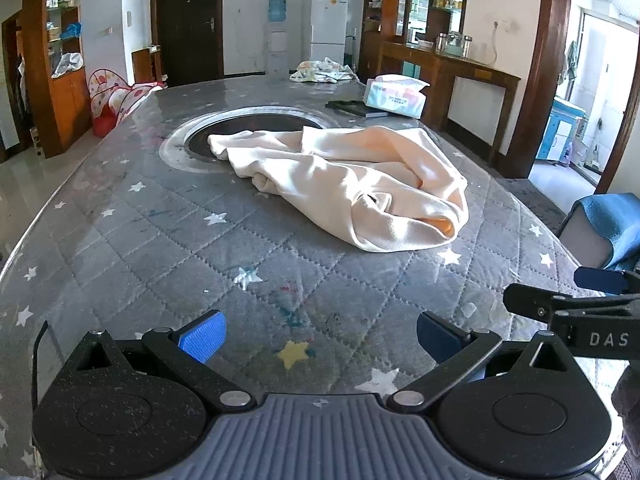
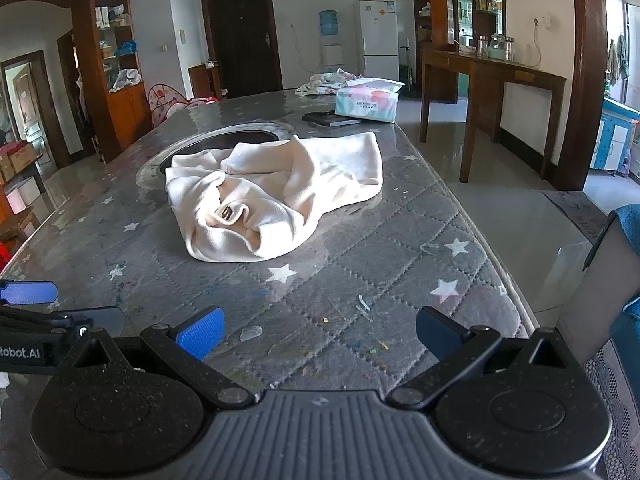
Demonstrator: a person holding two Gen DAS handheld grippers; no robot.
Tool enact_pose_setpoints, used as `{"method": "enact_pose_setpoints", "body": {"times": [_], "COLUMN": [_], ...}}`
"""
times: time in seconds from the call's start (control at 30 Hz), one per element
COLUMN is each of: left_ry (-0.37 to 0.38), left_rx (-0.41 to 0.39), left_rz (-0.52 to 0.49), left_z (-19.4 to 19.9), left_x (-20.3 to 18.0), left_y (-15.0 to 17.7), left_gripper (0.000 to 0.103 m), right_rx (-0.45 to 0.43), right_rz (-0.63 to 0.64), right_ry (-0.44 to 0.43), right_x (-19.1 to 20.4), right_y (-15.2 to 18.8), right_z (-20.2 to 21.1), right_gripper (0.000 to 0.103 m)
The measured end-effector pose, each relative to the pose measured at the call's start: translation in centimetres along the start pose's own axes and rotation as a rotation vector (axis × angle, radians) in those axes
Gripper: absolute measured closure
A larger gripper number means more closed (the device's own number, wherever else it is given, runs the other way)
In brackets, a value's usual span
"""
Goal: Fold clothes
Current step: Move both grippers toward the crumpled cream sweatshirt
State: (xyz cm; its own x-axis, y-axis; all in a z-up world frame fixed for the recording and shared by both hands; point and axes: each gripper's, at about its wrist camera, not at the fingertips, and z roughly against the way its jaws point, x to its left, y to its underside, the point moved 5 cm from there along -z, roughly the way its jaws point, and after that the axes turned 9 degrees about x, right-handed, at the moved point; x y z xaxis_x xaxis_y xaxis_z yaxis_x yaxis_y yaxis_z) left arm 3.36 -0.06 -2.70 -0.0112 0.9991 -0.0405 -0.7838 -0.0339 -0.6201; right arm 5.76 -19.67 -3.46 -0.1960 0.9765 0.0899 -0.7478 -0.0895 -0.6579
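Observation:
A cream garment [image 1: 344, 184] lies crumpled on the grey quilted table cover [image 1: 160, 240], partly over a round dark inset [image 1: 248, 120]. In the right wrist view the garment [image 2: 276, 196] shows a small label near its middle. My left gripper [image 1: 320, 336] is open and empty, well short of the garment, above the near table edge. My right gripper [image 2: 320, 332] is open and empty, also near the front edge. The right gripper shows at the right edge of the left wrist view [image 1: 576, 300]; the left gripper shows at the left of the right wrist view [image 2: 60, 308].
A tissue box [image 1: 394, 96] and a flat dark object [image 1: 354, 107] sit at the table's far right. A patterned cloth [image 1: 322, 71] lies at the far end. A blue-covered chair [image 1: 608, 228] stands off the right edge. A wooden side table [image 2: 492, 80] stands beyond.

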Motion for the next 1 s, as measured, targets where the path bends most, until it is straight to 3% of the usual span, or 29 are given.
{"method": "enact_pose_setpoints", "body": {"times": [1.0], "left_ry": [-0.028], "left_rx": [0.050], "left_rz": [-0.033], "left_z": [-1.3], "left_x": [0.4], "left_y": [-2.7], "left_gripper": [0.000], "right_rx": [0.005], "right_rz": [0.054], "right_ry": [-0.035], "right_x": [0.6], "right_y": [-1.6], "right_z": [-1.2], "right_gripper": [0.000]}}
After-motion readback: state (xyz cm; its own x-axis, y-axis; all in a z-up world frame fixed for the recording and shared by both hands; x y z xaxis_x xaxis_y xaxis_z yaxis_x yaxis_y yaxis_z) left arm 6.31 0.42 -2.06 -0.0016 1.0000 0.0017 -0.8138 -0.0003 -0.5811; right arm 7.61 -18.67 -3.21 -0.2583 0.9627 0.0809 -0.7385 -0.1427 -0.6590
